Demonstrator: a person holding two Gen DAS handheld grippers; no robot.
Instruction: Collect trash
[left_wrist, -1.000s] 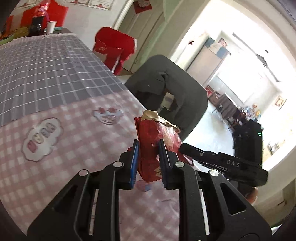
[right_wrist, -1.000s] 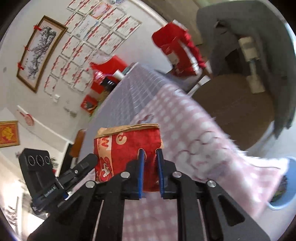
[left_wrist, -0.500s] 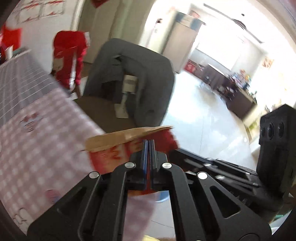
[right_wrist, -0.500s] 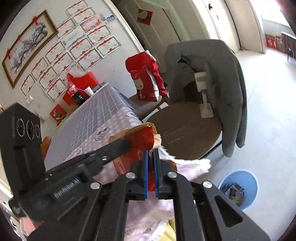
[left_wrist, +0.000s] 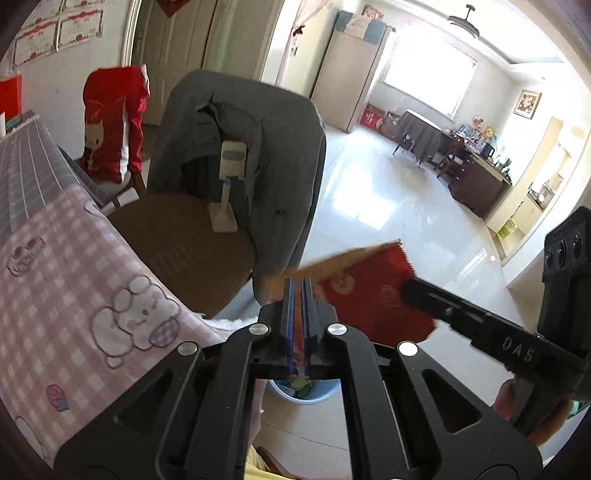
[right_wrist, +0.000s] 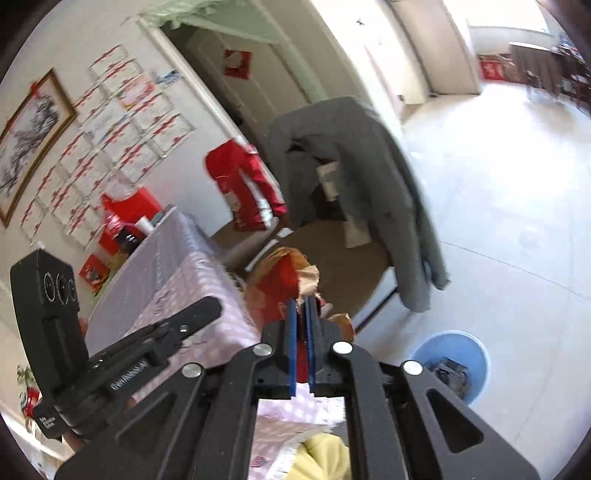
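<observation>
Both claws, left claw (left_wrist: 298, 284) and right claw (right_wrist: 303, 304), were closed tight on the red snack bag (left_wrist: 373, 295); the blue bin (right_wrist: 452, 363) stood below on the floor, nearer the right one.

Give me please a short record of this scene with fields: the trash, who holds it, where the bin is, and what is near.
trash: red snack bag, flattened, brown inside showing at its torn top
left hand-held gripper: shut on the red snack bag
right hand-held gripper: shut on the same bag, at another edge
bin: blue bin on the floor, already with trash inside
bag position: off the table, in the air, not yet in the bin
nearby: pink checked tablecloth; chair with grey jacket
</observation>
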